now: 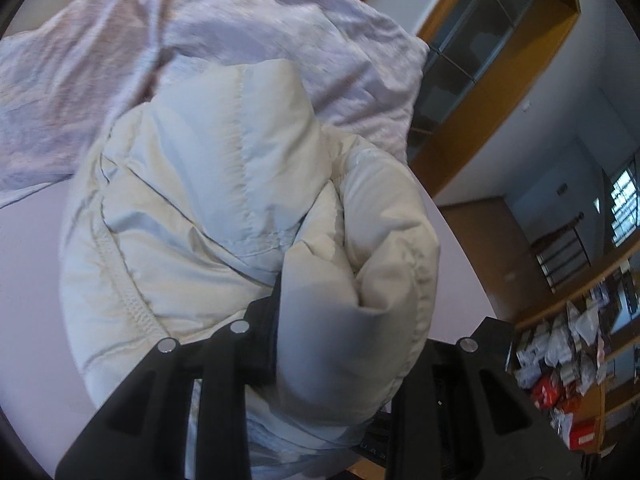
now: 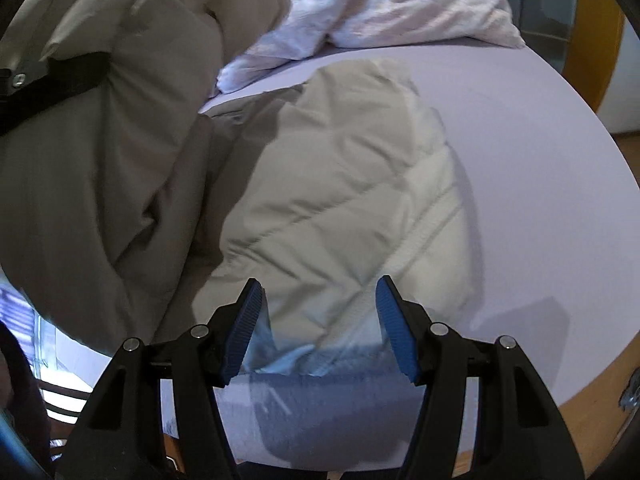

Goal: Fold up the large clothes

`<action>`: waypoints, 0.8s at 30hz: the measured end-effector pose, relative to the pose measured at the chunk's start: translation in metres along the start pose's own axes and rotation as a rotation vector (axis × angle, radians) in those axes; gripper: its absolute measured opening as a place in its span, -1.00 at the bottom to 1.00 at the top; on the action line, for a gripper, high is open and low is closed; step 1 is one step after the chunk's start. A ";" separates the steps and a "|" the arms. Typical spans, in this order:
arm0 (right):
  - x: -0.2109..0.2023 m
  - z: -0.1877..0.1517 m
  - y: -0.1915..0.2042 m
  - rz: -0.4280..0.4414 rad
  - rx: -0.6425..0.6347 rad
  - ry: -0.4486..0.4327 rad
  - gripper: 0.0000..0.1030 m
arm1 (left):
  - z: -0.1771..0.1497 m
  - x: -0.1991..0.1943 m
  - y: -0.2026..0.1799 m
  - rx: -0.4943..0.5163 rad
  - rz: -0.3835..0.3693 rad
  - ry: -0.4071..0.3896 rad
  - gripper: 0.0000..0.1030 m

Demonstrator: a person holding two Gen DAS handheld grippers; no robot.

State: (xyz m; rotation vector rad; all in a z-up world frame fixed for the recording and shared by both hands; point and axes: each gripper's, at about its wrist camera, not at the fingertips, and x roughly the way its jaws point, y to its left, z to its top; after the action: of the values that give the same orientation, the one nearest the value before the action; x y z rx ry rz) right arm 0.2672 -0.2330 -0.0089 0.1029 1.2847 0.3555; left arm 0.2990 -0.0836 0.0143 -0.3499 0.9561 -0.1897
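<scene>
A cream quilted puffer jacket point(image 1: 224, 200) fills the left wrist view. My left gripper point(image 1: 360, 320) is shut on a thick rolled fold of it, and the fabric hides the fingertips. In the right wrist view the same jacket point(image 2: 340, 184) lies partly spread on the bed, while its left part point(image 2: 100, 160) is raised and bunched, with one black finger point(image 2: 60, 78) of the left gripper clamped across it. My right gripper point(image 2: 318, 300) stands open just above the jacket's near edge. Its blue pads point(image 2: 244, 332) are apart and press on nothing.
The bed sheet point(image 2: 540, 160) is pale lavender. A crumpled white duvet or pillow point(image 2: 400, 8) lies at the head of the bed point(image 1: 240, 20). A wooden wardrobe point(image 1: 500, 60) and cluttered shelves point(image 1: 560, 380) stand to the right, beyond the bed's edge.
</scene>
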 end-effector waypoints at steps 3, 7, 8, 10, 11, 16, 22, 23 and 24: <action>-0.003 -0.003 -0.010 -0.008 0.020 -0.004 0.19 | 0.001 0.018 -0.011 0.013 -0.017 0.034 -0.44; -0.004 -0.003 -0.019 -0.014 0.040 -0.007 0.19 | -0.001 0.039 -0.026 0.025 -0.044 0.082 -0.44; -0.003 -0.004 -0.022 -0.016 0.047 -0.006 0.19 | -0.003 0.045 -0.030 0.028 -0.051 0.098 -0.43; -0.001 -0.004 -0.025 -0.016 0.059 0.000 0.19 | -0.004 0.052 -0.034 0.036 -0.064 0.123 -0.42; 0.000 -0.004 -0.026 -0.015 0.064 0.002 0.19 | -0.004 0.053 -0.036 0.039 -0.066 0.128 -0.40; 0.004 -0.003 -0.025 -0.013 0.072 0.008 0.19 | -0.003 0.047 -0.032 0.028 -0.089 0.141 -0.26; 0.011 0.003 -0.025 -0.022 0.073 0.011 0.20 | 0.000 0.029 -0.024 0.004 -0.124 0.146 0.06; 0.011 0.003 -0.025 -0.023 0.075 0.012 0.20 | 0.002 0.025 -0.020 -0.007 -0.160 0.143 0.39; 0.012 0.003 -0.026 -0.023 0.077 0.013 0.20 | 0.003 0.019 -0.020 -0.018 -0.189 0.137 0.53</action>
State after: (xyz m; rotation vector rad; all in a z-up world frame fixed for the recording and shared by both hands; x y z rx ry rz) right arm 0.2779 -0.2531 -0.0263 0.1510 1.3119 0.2871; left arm 0.3120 -0.1073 0.0080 -0.4484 1.0607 -0.3819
